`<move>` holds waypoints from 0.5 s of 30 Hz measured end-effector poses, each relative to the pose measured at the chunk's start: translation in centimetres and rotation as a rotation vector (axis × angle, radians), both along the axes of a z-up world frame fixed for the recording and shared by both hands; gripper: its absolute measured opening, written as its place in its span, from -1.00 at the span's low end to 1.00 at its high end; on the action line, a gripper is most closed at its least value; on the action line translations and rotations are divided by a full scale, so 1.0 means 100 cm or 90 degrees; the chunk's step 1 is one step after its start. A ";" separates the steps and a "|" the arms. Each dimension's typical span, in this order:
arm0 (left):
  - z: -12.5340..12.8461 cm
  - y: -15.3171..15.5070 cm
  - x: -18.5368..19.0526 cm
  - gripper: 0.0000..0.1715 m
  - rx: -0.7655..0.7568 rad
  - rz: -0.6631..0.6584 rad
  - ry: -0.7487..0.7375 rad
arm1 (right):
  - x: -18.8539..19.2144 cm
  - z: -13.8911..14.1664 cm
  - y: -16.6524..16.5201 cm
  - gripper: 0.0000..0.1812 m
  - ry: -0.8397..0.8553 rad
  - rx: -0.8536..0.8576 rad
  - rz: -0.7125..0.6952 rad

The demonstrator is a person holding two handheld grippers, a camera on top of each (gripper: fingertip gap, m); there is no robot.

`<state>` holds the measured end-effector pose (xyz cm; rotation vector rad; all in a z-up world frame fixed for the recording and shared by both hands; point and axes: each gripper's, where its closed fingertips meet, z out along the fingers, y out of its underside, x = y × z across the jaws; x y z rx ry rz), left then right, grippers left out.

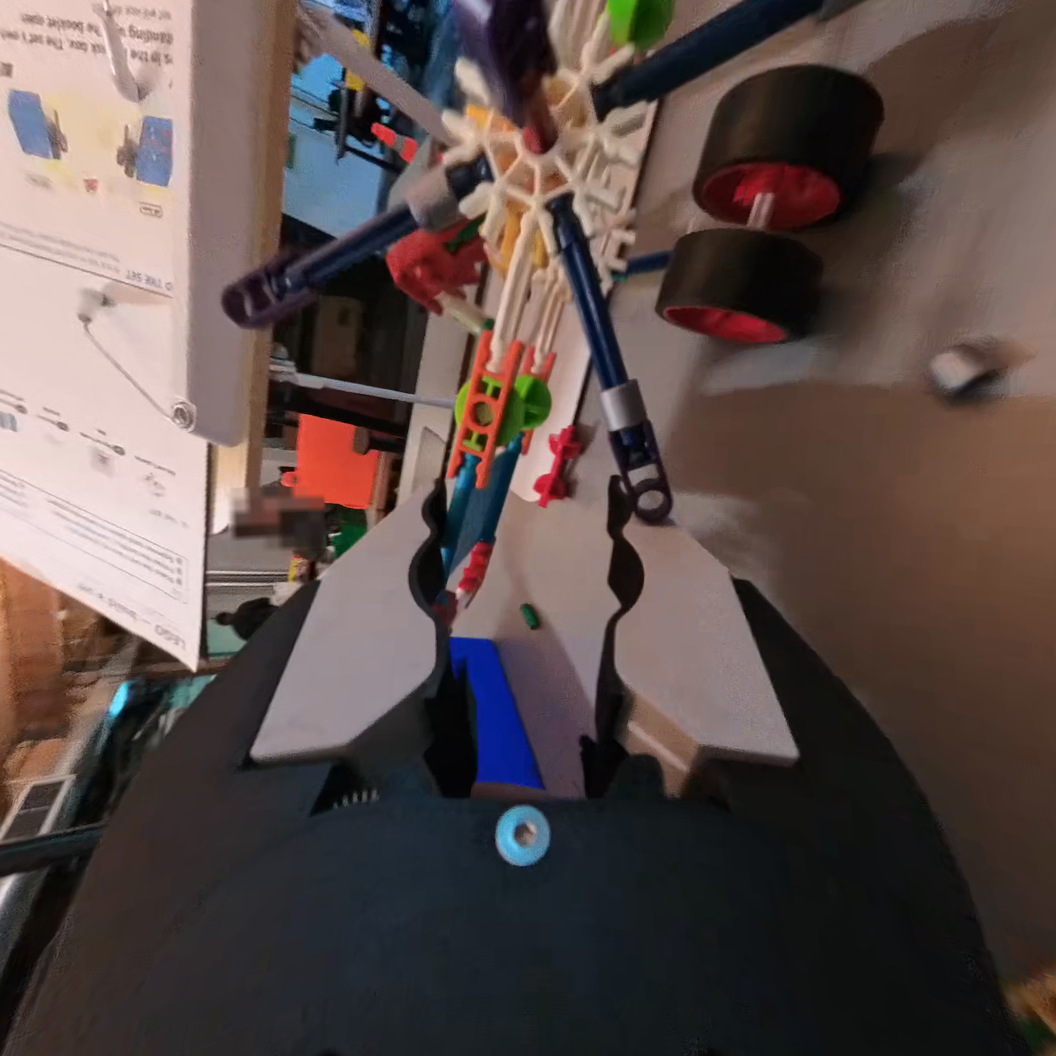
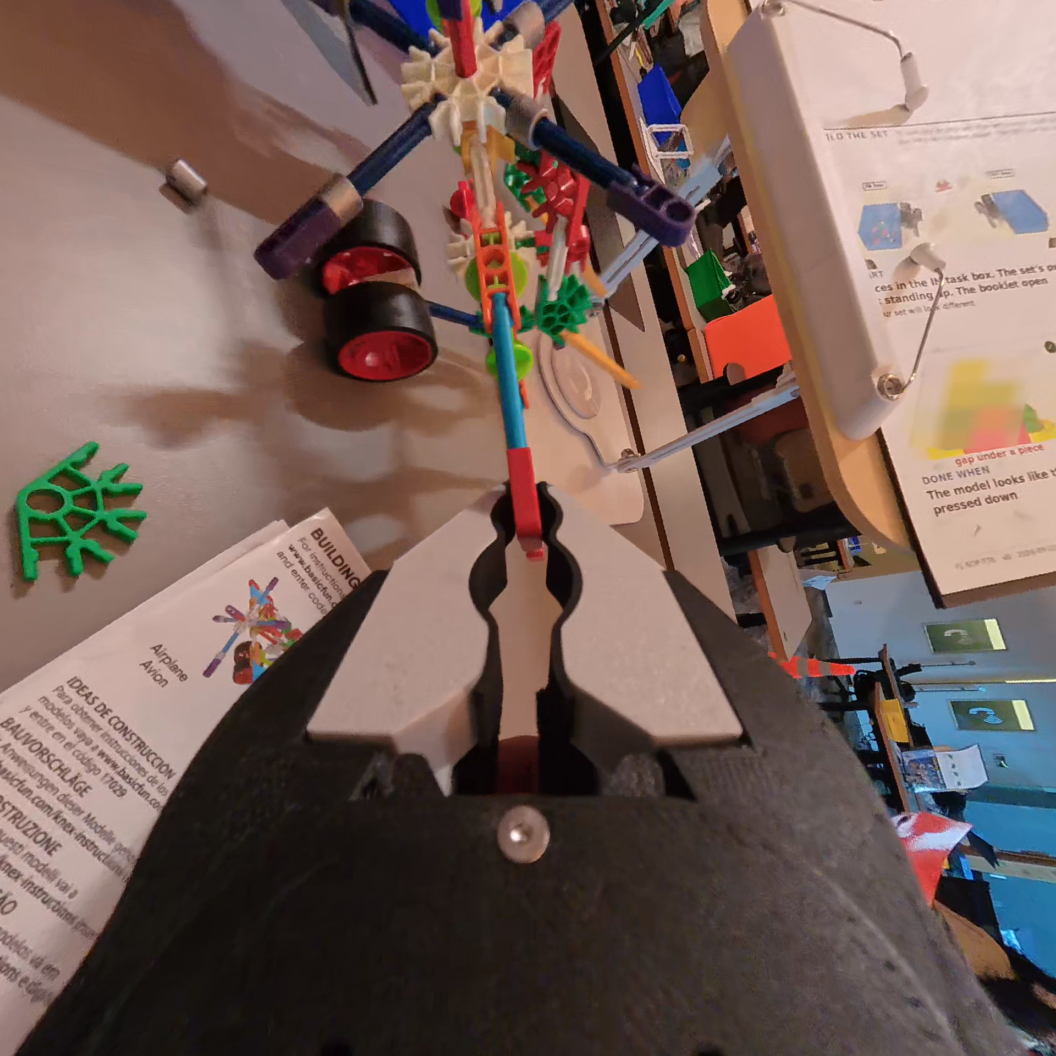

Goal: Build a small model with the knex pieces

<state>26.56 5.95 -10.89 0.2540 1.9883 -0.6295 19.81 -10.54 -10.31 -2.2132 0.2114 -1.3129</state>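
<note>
A rod-and-connector toy model [image 1: 537,171] with white snowflake hubs, dark blue rods and purple ends stands on the beige table. My left gripper [image 1: 526,491] is open. Its fingers straddle the model's tail, and a light blue rod [image 1: 480,514] lies against the left finger [image 1: 371,628]. The purple end [image 1: 648,491] of a blue rod touches the right fingertip. My right gripper [image 2: 524,491] is shut on the red connector [image 2: 523,497] at the end of the light blue rod [image 2: 508,371], which leads into the model [image 2: 491,188].
Two black wheels with red hubs [image 2: 371,308] [image 1: 783,148] lie beside the model. A green fan connector [image 2: 74,514], a small grey sleeve [image 2: 186,180] [image 1: 960,366] and a printed booklet [image 2: 143,714] lie on the table. A white stand with an instruction sheet [image 2: 800,228] [image 1: 114,228] is close by. My right fingertips sit around 20 cm from my left ones.
</note>
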 end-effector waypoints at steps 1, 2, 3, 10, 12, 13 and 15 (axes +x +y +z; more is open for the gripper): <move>-0.001 0.000 -0.008 -0.37 0.001 -0.010 0.011 | -0.001 0.001 0.002 -0.96 -0.005 0.000 0.003; 0.001 -0.001 -0.013 -0.40 -0.003 -0.015 0.008 | -0.002 0.001 0.004 -0.96 -0.007 -0.003 0.004; 0.002 0.000 -0.015 -0.48 -0.008 -0.011 -0.004 | -0.003 0.002 0.005 -0.96 -0.014 -0.009 0.002; 0.019 0.006 -0.005 -0.90 0.005 0.022 -0.157 | -0.009 0.006 0.011 -0.97 -0.088 -0.085 -0.004; 0.021 0.004 -0.006 -0.91 0.019 0.020 -0.193 | -0.008 0.003 0.008 -0.98 -0.110 -0.115 -0.012; 0.027 0.003 -0.007 -0.91 0.008 0.021 -0.211 | -0.007 0.001 0.006 -0.98 -0.113 -0.129 -0.016; 0.035 -0.001 -0.011 -0.90 -0.015 0.022 -0.221 | -0.005 -0.003 0.001 -0.98 -0.108 -0.133 -0.023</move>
